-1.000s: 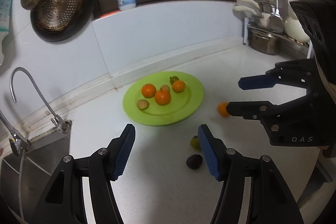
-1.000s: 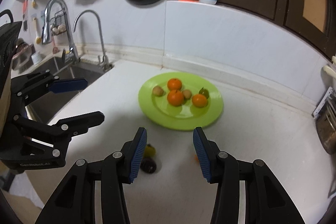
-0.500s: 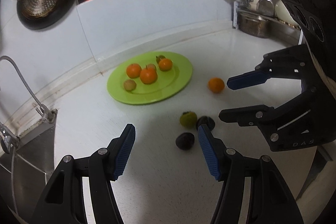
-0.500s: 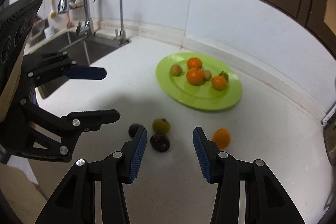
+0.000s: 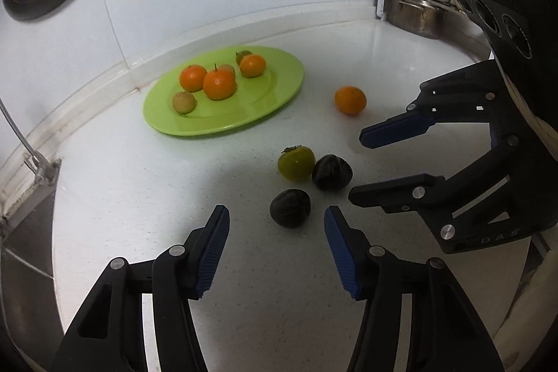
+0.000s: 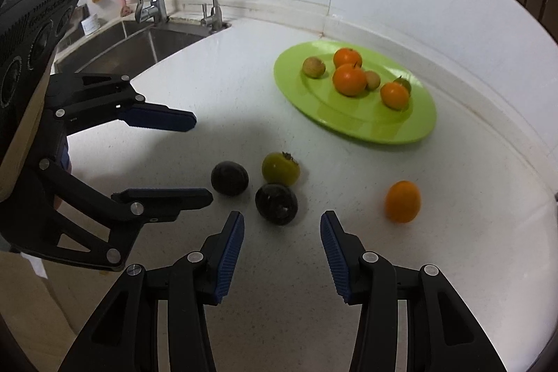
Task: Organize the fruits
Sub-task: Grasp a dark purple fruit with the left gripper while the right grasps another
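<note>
White countertop [image 5: 139,197] bearing a green plate [image 5: 275,93] of six fruits, both empty, wide-open tongs—left gripper [image 5: 277,225], right gripper [image 6: 281,227]—above two dark fruits [image 5: 290,207], a green persimmon [image 5: 295,162] and, apart, one orange [image 5: 350,100].

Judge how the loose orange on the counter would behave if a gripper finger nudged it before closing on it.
The loose orange looks round and sits free on the smooth white counter, touching nothing, so it would probably roll away. Its skin looks glossy, so the ridged pads may slip unless centred. It seems firm enough for a moderate squeeze from the open right gripper.
</note>
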A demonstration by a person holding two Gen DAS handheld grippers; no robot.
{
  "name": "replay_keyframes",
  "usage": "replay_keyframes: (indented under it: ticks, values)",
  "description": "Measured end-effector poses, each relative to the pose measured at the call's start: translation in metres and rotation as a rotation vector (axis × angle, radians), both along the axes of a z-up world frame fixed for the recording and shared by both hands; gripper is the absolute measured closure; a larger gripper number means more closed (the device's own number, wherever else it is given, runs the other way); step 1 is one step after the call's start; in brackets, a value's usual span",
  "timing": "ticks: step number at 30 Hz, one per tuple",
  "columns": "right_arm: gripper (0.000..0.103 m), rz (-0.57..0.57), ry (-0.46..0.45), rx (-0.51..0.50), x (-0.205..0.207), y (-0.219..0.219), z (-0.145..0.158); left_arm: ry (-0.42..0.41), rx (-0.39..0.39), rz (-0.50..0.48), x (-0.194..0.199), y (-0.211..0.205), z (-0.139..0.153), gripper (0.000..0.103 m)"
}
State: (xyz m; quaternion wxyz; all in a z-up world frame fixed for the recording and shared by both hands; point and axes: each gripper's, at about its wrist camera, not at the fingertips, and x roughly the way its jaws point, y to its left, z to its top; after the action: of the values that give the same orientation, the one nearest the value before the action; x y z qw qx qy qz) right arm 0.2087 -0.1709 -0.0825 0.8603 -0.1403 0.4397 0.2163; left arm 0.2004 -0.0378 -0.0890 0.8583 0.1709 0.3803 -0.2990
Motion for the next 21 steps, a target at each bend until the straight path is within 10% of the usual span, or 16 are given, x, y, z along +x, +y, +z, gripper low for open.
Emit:
replay_keyframes:
  ticks: [21]
  values:
    - [0.068,0.062,0.042,0.054,0.016,0.0,-0.014,0.097,-0.043,-0.011,0.014,-0.006,-0.009,0.076]
